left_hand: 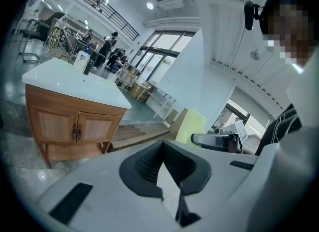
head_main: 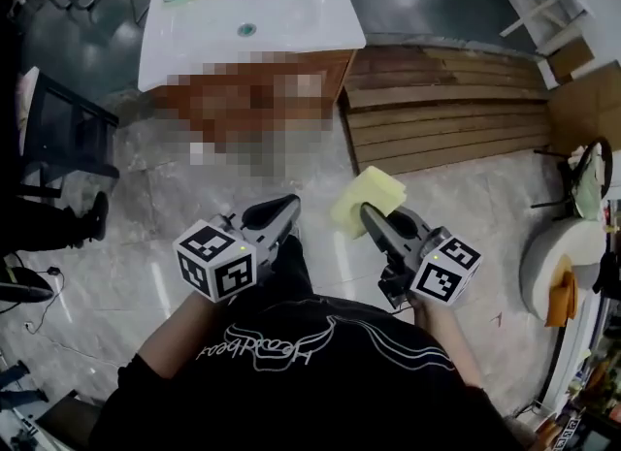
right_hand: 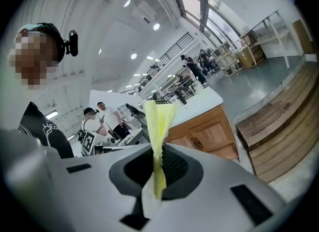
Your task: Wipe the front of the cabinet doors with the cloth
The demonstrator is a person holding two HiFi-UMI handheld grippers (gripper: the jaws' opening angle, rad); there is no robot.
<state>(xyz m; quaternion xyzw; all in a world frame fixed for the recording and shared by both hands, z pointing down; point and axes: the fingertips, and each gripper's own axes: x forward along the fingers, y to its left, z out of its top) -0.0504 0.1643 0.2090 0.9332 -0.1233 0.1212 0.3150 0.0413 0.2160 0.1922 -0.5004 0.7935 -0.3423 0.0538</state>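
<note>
The pale wooden vanity cabinet with a white basin top [head_main: 291, 8] is standing well ahead of the person across the marble floor, its two panelled wooden cabinet doors [left_hand: 74, 125] facing the grippers and not yet being touched, so the wiping looks yet to start. Beside it, a low stack of brown wooden planks [head_main: 446, 110] is lying clear of the doors. The soft yellow folded cloth [head_main: 367, 197] is being carried in the air, pinched by one edge so that most of it is standing free as a wiping face. The right gripper [head_main: 373, 216] is clamping that cloth; the left gripper [head_main: 285, 210] is hanging alongside with jaws together on nothing, probably spare for now.
</note>
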